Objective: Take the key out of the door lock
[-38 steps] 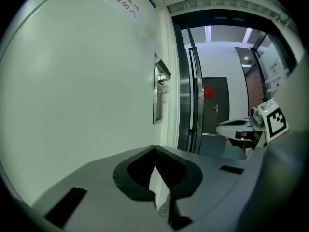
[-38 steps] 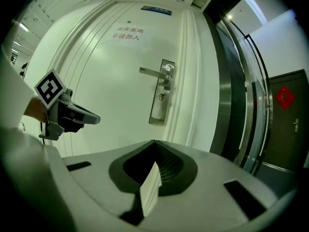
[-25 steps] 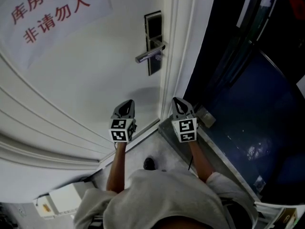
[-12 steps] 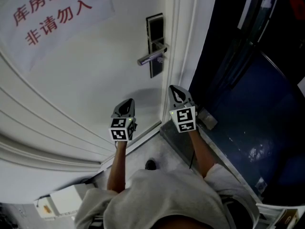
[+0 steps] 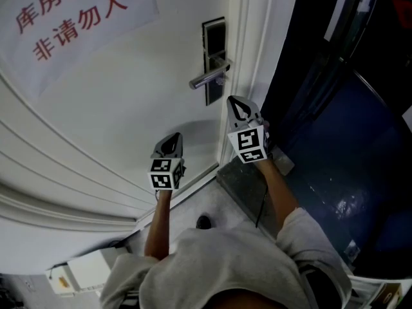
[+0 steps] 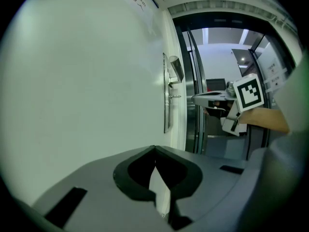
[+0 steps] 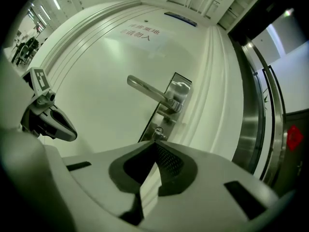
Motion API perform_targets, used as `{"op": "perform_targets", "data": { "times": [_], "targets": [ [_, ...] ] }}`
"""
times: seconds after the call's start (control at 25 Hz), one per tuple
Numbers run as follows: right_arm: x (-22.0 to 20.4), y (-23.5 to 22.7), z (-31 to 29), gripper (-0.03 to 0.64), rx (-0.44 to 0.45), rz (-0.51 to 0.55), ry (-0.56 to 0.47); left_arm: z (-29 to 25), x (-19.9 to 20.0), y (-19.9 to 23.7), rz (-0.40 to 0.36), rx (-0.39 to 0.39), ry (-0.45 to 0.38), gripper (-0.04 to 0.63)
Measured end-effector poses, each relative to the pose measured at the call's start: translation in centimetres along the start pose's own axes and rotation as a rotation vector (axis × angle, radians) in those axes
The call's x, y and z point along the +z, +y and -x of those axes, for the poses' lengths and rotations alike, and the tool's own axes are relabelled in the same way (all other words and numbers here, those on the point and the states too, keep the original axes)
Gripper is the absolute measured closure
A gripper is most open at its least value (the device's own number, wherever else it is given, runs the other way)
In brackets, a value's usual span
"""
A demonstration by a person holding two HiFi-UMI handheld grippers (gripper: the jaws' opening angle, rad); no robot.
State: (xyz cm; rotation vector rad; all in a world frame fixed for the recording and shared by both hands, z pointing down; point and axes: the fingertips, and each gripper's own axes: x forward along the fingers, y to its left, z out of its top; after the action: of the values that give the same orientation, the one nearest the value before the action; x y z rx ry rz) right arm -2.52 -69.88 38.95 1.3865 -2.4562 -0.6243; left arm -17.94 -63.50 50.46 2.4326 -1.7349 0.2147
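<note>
— Where's the key?
— In the door lock [image 5: 213, 38], a dark upright plate at the door's edge with a silver lever pointing sideways. The key [image 7: 157, 132] sticks out of the plate just below the lever.
— Its look?
— Small, silvery, with a rounded head. Finer detail can't be made out.

The head view looks steeply down from above the person onto the white panelled door [image 5: 129, 108] and its silver lever handle [image 5: 207, 79]. The left gripper view, riding the left hand-held gripper [image 5: 171, 138], faces along the door and sees that handle side-on from farther off. The right gripper view, on the right hand-held gripper [image 5: 237, 103], looks up at it from near. All three views share the door and handle.
</note>
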Motion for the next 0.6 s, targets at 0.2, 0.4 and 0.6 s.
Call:
{"op": "perform_targets", "data": {
  "times": [0.2,0.4,0.6],
  "targets": [
    [1.2,-0.7,-1.2,0.595,-0.002,0.135,0.007,-0.4,0.3,0.1,-0.002,-0.011,-0.004,0.577],
    [1.3,-0.7,-2.0,0.594,-0.009,0.319,0.026,-0.9,0.5,0.0,-0.003,-0.022,-0.005,0.577],
    [1.3,-0.5,-2.6,0.594,-0.021,0.569,0.042,-1.2,0.6,0.1,-0.003,-0.028,-0.004,0.577]
  ]
}}
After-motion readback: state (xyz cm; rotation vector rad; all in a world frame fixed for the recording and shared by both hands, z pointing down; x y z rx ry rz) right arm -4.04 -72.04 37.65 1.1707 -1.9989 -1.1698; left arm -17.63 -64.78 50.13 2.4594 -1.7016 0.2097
